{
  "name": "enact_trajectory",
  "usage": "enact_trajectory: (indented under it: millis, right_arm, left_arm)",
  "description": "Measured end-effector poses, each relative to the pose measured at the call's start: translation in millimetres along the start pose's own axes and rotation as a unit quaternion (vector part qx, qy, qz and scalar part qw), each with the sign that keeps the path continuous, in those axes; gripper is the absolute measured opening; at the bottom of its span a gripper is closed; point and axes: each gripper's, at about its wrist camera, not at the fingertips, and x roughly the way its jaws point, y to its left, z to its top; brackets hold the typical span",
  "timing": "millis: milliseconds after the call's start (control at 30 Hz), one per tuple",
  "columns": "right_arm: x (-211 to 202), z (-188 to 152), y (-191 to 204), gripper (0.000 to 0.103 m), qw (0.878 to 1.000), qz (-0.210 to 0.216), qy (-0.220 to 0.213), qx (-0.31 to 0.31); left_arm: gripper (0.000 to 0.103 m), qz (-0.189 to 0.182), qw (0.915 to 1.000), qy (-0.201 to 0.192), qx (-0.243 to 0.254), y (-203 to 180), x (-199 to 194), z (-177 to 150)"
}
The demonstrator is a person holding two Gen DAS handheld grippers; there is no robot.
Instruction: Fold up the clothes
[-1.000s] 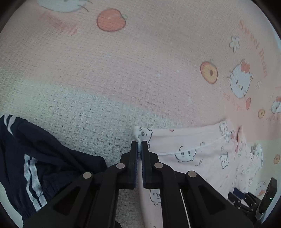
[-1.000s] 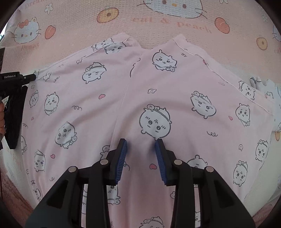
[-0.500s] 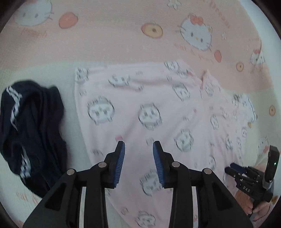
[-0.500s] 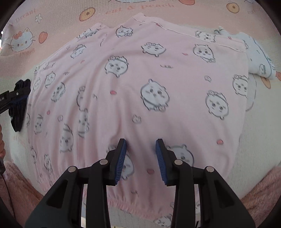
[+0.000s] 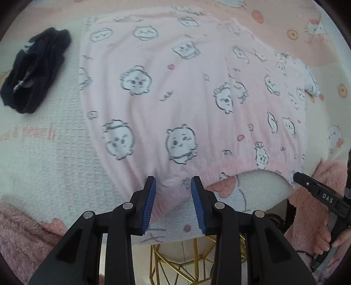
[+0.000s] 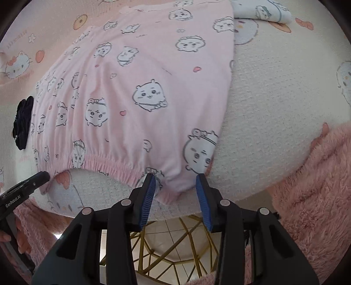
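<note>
Pink pyjama trousers (image 5: 175, 87) printed with white cartoon animals lie flat on the blanket, folded, with the elastic waistband (image 5: 230, 170) along the near table edge. My left gripper (image 5: 173, 178) hangs open over the waistband's left corner, pads clear of the cloth. My right gripper (image 6: 175, 175) hovers over the right corner of the waistband (image 6: 109, 162). Its jaws are opening, and the cloth of the trousers (image 6: 142, 76) lies below them unpinched. Each gripper also shows at the edge of the other's view, as the right gripper (image 5: 296, 175) and the left gripper (image 6: 41, 175).
A crumpled dark navy garment (image 5: 33, 70) lies left of the trousers. A folded white printed garment (image 6: 263, 11) rests at the far right. The cartoon-print blanket (image 6: 274, 98) covers the table. A gold wire frame (image 6: 171, 247) stands below the edge. Pink fluffy sleeves (image 6: 318, 186) flank both grippers.
The left gripper let go of the trouser hem and opened. Both grippers drew back from the far side to the waistband at the near edge. The trousers now lie folded over.
</note>
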Motion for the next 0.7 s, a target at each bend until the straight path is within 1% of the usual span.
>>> enact_trajectory:
  millis: [67, 133, 167, 200, 233, 267, 333, 367, 467, 533, 633, 700]
  right_arm:
    - [-13, -1, -9, 0.038, 1.000, 0.000, -0.023, 0.017]
    - [-28, -2, -18, 0.040, 0.998, 0.004, -0.054, 0.033]
    - [-24, -2, -24, 0.040, 0.998, 0.001, -0.041, 0.043]
    - [-20, -2, -29, 0.040, 0.998, -0.001, -0.029, 0.053]
    - [-11, -4, -34, 0.040, 0.997, 0.011, -0.007, 0.070]
    - [-1, -5, -40, 0.040, 0.996, 0.023, 0.016, 0.087]
    - [15, -8, -47, 0.040, 0.989, 0.084, 0.063, 0.108]
    - [17, -8, -49, 0.041, 0.985, 0.107, 0.068, 0.119]
    - [20, -5, -56, 0.042, 0.979, 0.127, 0.064, 0.146]
    - [22, -3, -60, 0.047, 0.974, 0.141, 0.065, 0.164]
    - [20, -3, -58, 0.047, 0.976, 0.143, 0.058, 0.152]
    - [18, -1, -54, 0.042, 0.978, 0.148, 0.046, 0.141]
  left_arm:
    - [0.035, -0.020, 0.9995, -0.014, -0.018, 7, -11, -5]
    - [0.036, -0.010, 0.9996, 0.008, -0.026, 12, -1, -12]
    - [0.036, 0.005, 0.9991, 0.027, -0.031, 15, 6, -15]
    - [0.036, 0.019, 0.9985, 0.034, -0.037, 17, 6, -18]
    - [0.036, 0.016, 0.9986, 0.030, -0.041, 17, 1, -21]
    - [0.036, 0.002, 0.9989, 0.024, -0.040, 14, -6, -23]
    - [0.037, -0.029, 0.9990, 0.009, -0.034, 7, -19, -25]
    - [0.037, -0.037, 0.9989, 0.005, -0.029, 4, -23, -26]
    - [0.037, -0.033, 0.9990, 0.010, -0.027, 3, -20, -23]
    - [0.037, -0.040, 0.9984, 0.016, -0.037, 6, -14, -23]
    - [0.038, -0.052, 0.9972, 0.018, -0.050, 14, -8, -21]
    - [0.038, -0.059, 0.9966, 0.017, -0.056, 19, -6, -20]
